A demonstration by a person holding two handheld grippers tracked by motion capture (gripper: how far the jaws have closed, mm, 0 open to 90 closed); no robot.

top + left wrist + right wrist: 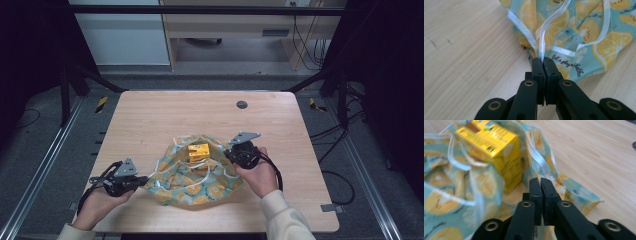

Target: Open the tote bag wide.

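While both grippers pinch it, cloth (197, 182) (lemon-print) sags.

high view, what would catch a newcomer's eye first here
The bright lemon-print cloth bunched near the front middle of the wooden table stands out first, with a yellow carton sitting on it. At either side a hand-held gripper is pinched on the cloth's white ribbon edge: the left gripper at its left corner, the right gripper beside the carton.
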